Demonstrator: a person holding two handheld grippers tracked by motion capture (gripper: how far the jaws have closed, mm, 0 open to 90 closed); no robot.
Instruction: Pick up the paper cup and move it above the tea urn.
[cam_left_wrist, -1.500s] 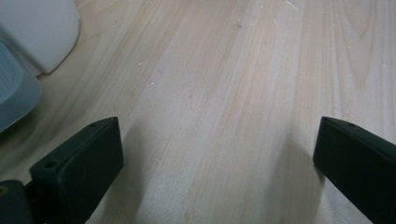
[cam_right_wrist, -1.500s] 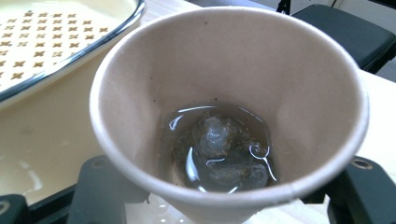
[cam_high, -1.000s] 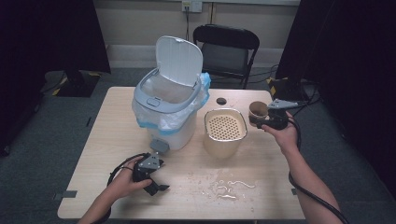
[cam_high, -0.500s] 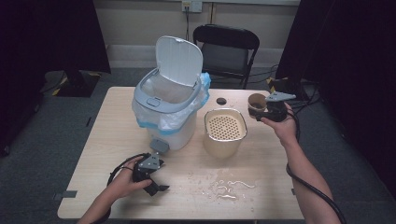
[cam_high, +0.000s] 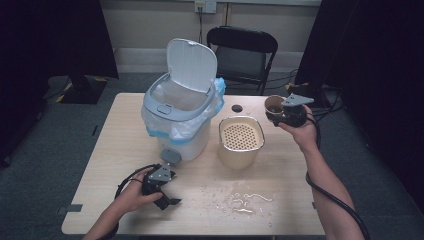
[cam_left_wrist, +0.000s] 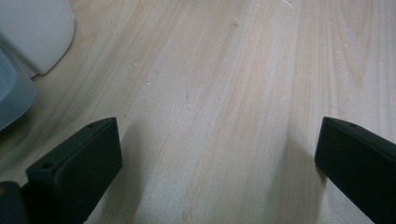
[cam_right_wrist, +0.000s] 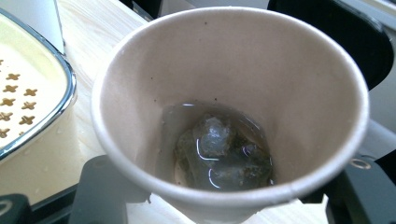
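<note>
A brown paper cup (cam_high: 274, 104) (cam_right_wrist: 224, 79) is held above the table's right side with my right gripper (cam_high: 281, 114) shut on its lower part. Inside the cup sit a little liquid and a wet tea bag (cam_right_wrist: 219, 151). Just left of the cup stands a cream container (cam_high: 241, 141) (cam_right_wrist: 32, 107) topped by a perforated strainer plate. A white lidded bin (cam_high: 182, 110) with a blue liner stands mid-table, its lid up. My left gripper (cam_high: 169, 199) (cam_left_wrist: 215, 154) rests on the wood near the front left, jaws wide apart and holding nothing.
A puddle of spilled water (cam_high: 245, 200) lies on the table (cam_high: 300, 200) near the front centre. A small dark round lid (cam_high: 236, 108) lies behind the strainer container. A black folding chair (cam_high: 242, 55) stands behind the table. The bin's foot pedal (cam_high: 171, 156) juts toward my left gripper.
My right gripper has lifted the paper cup and carried it a little toward the far side. The left gripper has kept still.
</note>
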